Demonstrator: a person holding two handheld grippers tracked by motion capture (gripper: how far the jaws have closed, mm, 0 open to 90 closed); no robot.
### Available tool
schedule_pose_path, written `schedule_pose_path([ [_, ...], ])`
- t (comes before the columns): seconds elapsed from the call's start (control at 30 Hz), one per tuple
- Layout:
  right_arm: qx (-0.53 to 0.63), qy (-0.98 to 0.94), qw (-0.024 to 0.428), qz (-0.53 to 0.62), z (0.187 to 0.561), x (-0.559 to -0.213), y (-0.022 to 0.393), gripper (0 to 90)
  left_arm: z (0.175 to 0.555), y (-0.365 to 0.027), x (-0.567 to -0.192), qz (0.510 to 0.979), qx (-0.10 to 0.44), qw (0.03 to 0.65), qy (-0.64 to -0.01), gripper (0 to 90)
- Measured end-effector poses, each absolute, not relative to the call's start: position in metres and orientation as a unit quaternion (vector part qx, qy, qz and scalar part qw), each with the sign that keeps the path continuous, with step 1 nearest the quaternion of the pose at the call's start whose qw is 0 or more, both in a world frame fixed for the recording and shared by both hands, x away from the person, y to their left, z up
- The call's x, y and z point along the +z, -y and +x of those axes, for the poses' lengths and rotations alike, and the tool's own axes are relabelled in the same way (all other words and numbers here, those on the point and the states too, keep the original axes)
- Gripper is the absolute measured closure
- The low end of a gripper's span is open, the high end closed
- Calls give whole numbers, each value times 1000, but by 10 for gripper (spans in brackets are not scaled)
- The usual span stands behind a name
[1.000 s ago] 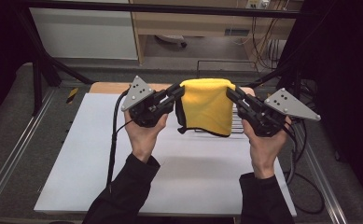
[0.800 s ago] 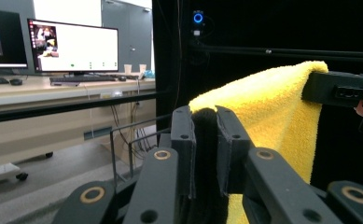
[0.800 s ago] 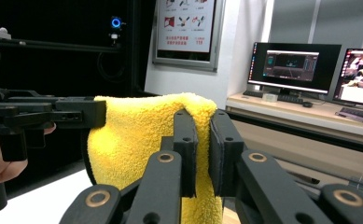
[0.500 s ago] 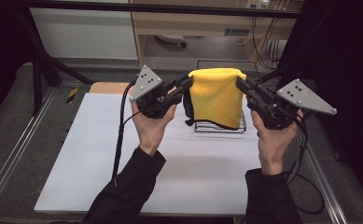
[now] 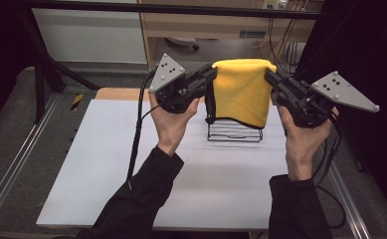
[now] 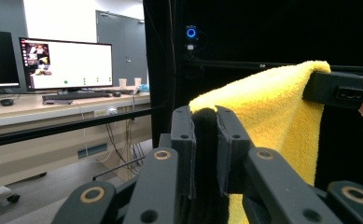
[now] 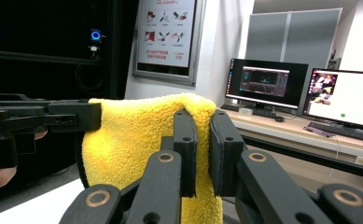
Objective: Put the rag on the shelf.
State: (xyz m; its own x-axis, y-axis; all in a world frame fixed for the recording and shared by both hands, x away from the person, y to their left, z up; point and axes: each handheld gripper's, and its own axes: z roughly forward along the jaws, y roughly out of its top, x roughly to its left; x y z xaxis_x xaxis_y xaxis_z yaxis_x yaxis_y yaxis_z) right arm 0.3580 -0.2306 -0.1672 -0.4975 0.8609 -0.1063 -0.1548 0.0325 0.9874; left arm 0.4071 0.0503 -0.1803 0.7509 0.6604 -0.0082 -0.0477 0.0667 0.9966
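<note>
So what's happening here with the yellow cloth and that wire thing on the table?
A person holds a gripper in each hand and has a yellow towel stretched between them. The left gripper is shut on one top corner and the right gripper on the other, so the towel hangs in the air like a curtain. Its lower edge hangs in front of a black wire rack that stands on the white table. Whether the towel touches the rack cannot be told.

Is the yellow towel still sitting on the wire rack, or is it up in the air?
Cannot tell. In the high view the yellow towel hangs between the left gripper and right gripper, but its bottom edge overlaps the wire rack, hiding any gap.
</note>
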Motion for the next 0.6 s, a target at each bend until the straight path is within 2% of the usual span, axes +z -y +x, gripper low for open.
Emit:
schedule_pose_path([
  [0.6, 625, -579, 428, 302, 373, -139, 248, 832, 424, -29, -148, 628, 264, 694, -234, 791],
])
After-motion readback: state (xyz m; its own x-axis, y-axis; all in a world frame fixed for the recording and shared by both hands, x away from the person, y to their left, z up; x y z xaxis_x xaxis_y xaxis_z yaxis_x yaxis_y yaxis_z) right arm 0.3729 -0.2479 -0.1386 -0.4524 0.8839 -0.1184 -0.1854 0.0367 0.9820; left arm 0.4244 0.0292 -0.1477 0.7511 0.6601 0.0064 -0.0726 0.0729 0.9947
